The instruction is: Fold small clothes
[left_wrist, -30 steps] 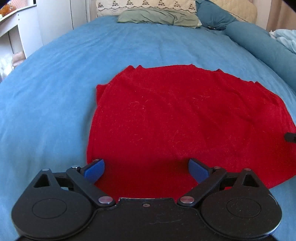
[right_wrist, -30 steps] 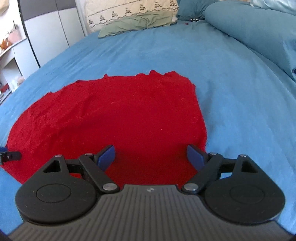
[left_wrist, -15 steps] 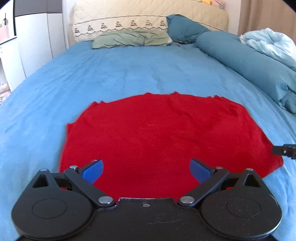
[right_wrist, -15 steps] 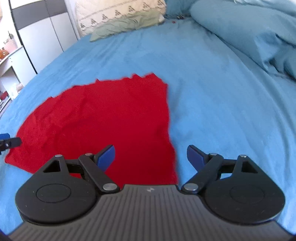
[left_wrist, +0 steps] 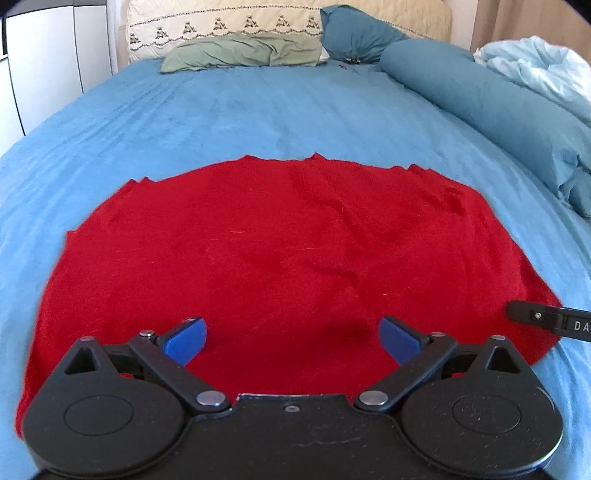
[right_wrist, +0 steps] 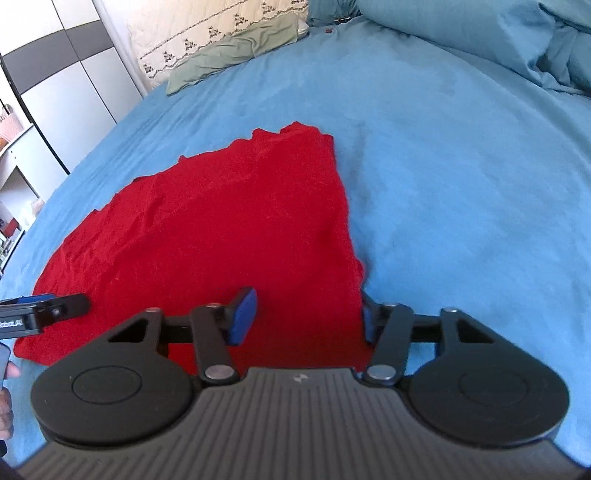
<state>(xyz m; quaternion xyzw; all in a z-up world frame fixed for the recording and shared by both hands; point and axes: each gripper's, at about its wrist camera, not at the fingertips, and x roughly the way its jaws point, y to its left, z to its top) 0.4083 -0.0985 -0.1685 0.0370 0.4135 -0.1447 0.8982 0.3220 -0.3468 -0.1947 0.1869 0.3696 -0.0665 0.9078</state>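
A red garment [left_wrist: 277, 240] lies spread flat on the blue bed sheet [left_wrist: 258, 110]. My left gripper [left_wrist: 293, 341] hovers open over its near edge, with nothing pinched between the blue pads. In the right wrist view the red garment [right_wrist: 229, 221] reaches to the right finger. My right gripper [right_wrist: 304, 317] stands over the garment's near right corner and its jaws are closing, with the cloth's right edge between them. Each gripper's fingertip shows in the other's view: the right one [left_wrist: 535, 315] at the garment's right corner, the left one [right_wrist: 55, 306] at its left corner.
Pillows [left_wrist: 240, 51] and a cream headboard [left_wrist: 258, 18] sit at the far end of the bed. A teal bolster [left_wrist: 480, 96] and a pale duvet [left_wrist: 535, 70] line the right side. White wardrobe doors [right_wrist: 74, 85] and shelves [right_wrist: 14, 184] stand left.
The right gripper slid right to the garment's right edge and its jaws narrowed. The left gripper drew back toward the near left, so more of the garment shows; it stays open.
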